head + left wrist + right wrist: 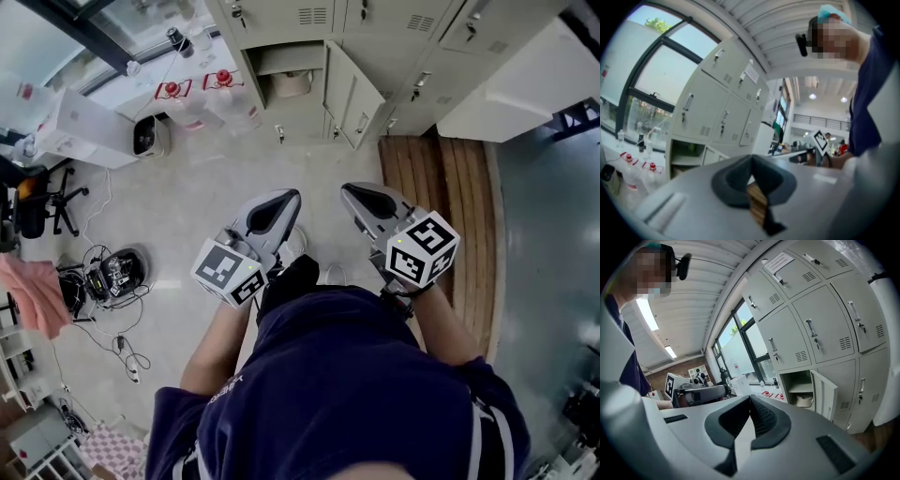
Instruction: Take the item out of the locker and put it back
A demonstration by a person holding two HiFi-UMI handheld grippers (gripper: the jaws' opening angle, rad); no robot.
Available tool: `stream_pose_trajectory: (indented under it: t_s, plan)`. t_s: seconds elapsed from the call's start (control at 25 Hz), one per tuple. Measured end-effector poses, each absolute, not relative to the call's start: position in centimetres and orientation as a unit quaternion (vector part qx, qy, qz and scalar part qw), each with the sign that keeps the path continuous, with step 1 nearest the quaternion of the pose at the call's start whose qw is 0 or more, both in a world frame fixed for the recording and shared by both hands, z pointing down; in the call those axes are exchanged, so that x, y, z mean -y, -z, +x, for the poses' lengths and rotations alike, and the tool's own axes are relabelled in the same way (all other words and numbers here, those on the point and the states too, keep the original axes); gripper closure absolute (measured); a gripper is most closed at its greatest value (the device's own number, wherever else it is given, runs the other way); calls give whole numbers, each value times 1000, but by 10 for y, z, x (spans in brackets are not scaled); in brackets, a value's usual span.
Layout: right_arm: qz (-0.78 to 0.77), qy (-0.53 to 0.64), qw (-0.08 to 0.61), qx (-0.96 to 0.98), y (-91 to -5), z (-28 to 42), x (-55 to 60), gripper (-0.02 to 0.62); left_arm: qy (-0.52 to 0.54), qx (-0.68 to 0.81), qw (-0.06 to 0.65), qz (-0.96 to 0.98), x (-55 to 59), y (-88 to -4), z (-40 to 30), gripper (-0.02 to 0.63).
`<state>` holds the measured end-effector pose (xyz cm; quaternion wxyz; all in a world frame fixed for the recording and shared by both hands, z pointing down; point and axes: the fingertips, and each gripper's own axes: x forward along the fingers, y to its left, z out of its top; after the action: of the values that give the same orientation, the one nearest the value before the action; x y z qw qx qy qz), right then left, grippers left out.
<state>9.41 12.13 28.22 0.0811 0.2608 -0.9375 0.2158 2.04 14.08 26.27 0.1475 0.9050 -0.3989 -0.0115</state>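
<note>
Sitting low in the open locker [291, 58], your item [292, 83] shows as a pale cream, rounded lump, tucked under the inner shelf, with the door [354, 94] swung wide beside it. You're holding both tools well back from it, over the floor: left tongs [289, 199] pinched together with nothing between them, right tongs [351, 191] closed and empty too. Clear jugs [225, 94] with red caps stand just left of the locker.
</note>
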Motion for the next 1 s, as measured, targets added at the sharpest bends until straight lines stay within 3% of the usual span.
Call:
stream_pose_trajectory:
  t_s: [0.52, 1.0]
  plan:
    - [284, -218, 85, 930, -285, 21, -29, 588, 3, 377, 157, 913, -48, -275, -52, 603]
    - [301, -225, 86, 923, -286, -3, 11, 588, 2, 365, 169, 915, -7, -280, -78, 603]
